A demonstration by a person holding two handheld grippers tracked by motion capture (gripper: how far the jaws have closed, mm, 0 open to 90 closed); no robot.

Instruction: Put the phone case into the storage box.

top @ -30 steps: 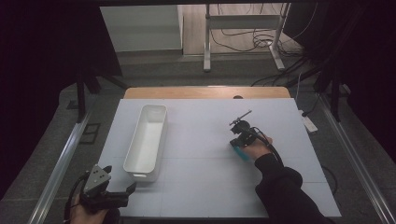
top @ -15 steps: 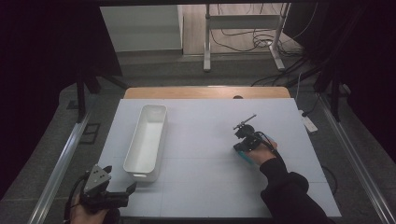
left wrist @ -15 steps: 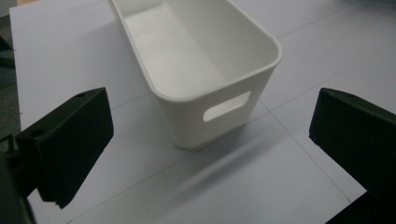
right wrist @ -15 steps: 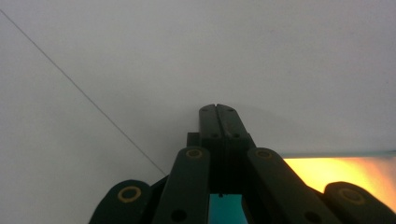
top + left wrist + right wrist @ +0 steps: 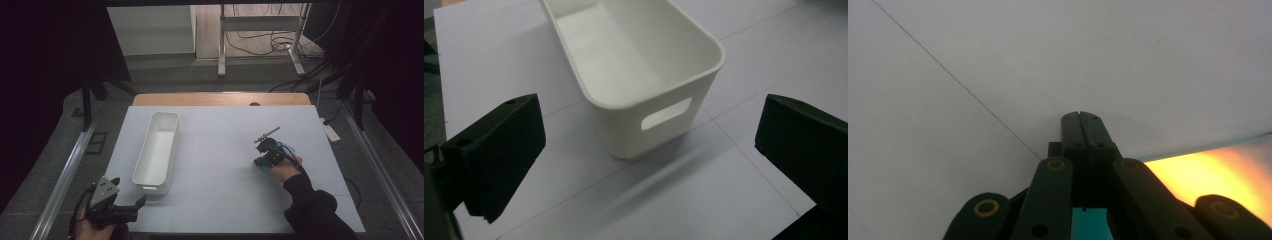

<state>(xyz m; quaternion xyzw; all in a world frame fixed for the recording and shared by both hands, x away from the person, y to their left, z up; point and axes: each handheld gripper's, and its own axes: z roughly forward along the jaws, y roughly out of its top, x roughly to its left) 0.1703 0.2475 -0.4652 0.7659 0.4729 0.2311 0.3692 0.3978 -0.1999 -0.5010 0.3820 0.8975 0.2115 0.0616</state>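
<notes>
Big white table, long white bin left of centre, empty. Left gripper spread wide facing its handle end, near, not touching. Right gripper pressed together, gripping nothing, tip low to the table, could scrape. Clumsy nudge could shove that bin.
</notes>
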